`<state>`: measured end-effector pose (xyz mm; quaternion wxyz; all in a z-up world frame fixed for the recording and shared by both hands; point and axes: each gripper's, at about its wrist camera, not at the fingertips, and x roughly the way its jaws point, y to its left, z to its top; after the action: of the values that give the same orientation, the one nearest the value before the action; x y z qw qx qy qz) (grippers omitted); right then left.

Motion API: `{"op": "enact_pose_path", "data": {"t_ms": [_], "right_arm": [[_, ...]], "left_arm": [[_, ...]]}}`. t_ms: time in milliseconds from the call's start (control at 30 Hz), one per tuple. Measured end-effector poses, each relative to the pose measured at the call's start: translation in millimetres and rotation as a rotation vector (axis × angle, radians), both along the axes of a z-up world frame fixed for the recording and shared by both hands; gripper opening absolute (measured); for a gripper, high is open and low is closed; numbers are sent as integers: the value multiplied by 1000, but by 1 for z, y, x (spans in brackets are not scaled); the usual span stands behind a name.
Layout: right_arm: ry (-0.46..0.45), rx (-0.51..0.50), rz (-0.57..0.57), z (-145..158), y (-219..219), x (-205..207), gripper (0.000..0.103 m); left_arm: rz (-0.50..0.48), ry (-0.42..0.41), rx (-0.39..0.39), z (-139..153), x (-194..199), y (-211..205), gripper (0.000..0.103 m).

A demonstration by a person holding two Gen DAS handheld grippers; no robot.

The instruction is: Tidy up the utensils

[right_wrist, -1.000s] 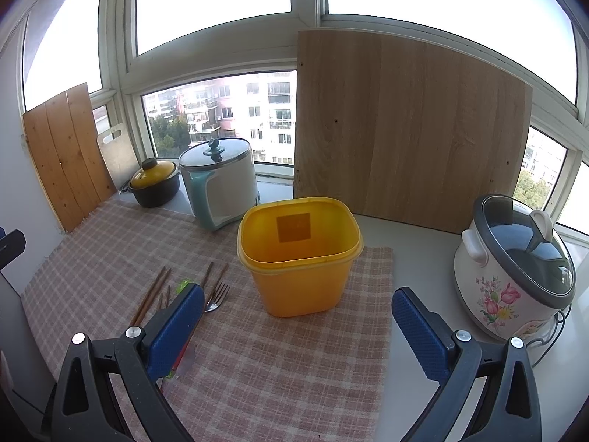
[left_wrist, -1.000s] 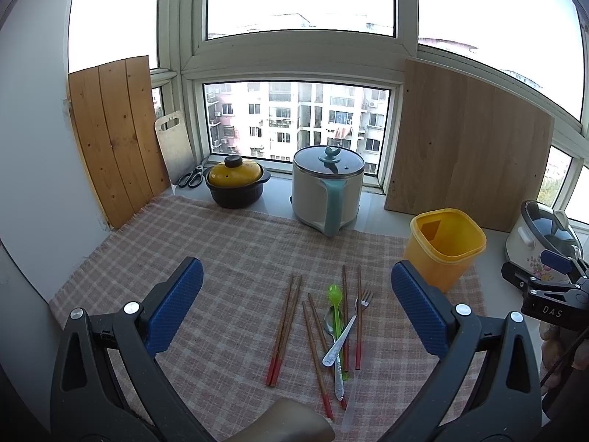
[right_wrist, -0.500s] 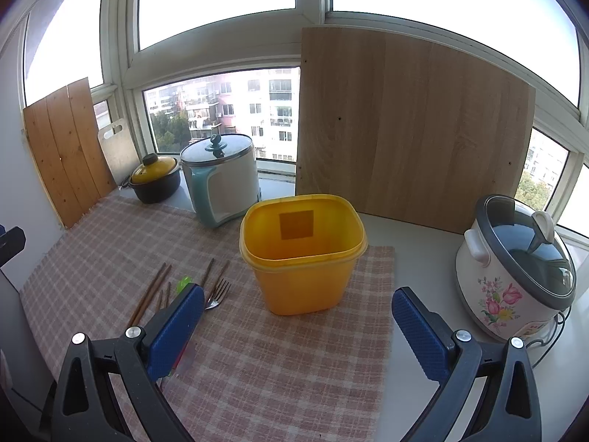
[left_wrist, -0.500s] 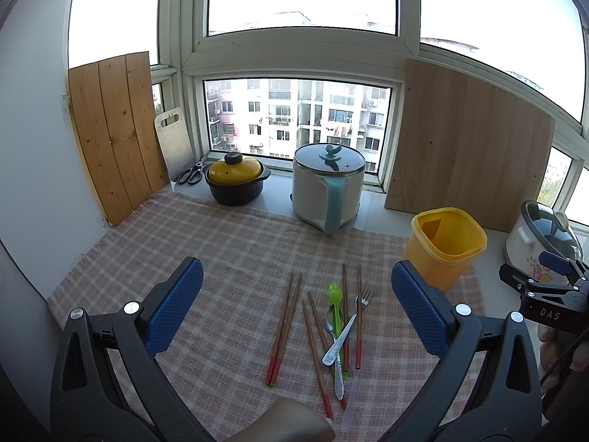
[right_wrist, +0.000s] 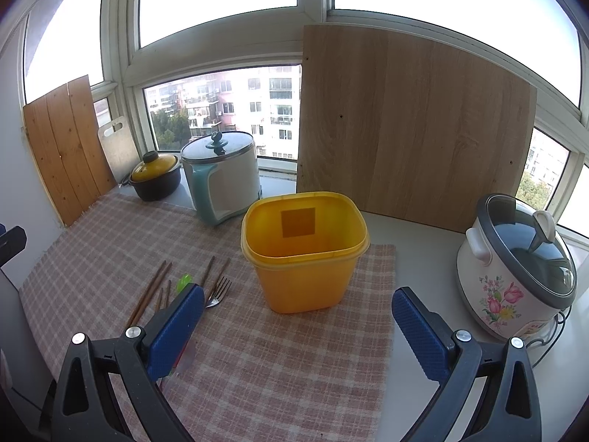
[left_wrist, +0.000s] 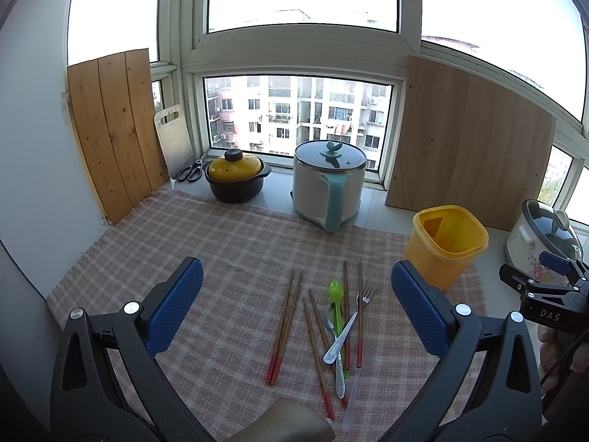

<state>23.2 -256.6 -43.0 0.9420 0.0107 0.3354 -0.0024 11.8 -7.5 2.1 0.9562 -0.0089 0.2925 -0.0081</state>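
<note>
In the left wrist view, the left gripper [left_wrist: 294, 313] is seen at the bottom of the frame with jaws spread wide, nothing held. Between its fingers, at lower centre, chopsticks [left_wrist: 283, 331], a green spoon [left_wrist: 337, 293] and a fork [left_wrist: 349, 326] are laid on a checked cloth [left_wrist: 221, 243]. A yellow bin [left_wrist: 447, 243] is placed at centre right. In the right wrist view, the right gripper [right_wrist: 298, 328] is likewise spread and empty, with the bin at centre frame.

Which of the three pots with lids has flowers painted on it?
The white rice cooker at the far right, beside the yellow bin. The yellow-lidded black pot and the teal-handled cooker are plain.
</note>
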Motion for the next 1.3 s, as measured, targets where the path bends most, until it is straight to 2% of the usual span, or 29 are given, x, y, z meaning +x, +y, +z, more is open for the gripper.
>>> {"op": "enact_pose_path", "data": {"t_ms": [467, 833, 1067, 1133, 1300], "right_arm": [[-31, -14, 14, -3, 1, -1, 103], [-44, 14, 84, -7, 0, -4, 103], [21, 38, 136, -15, 10, 0, 94], [57, 51, 151, -20, 15, 3, 91], [151, 90, 181, -34, 30, 12, 84]], "left_arm": [[20, 8, -7, -6, -3, 3, 103], [52, 64, 3, -22, -2, 14, 103], [25, 134, -10, -43, 14, 34, 103], [9, 157, -18, -53, 18, 40, 101], [-40, 258, -98, -82, 32, 59, 79]]}}
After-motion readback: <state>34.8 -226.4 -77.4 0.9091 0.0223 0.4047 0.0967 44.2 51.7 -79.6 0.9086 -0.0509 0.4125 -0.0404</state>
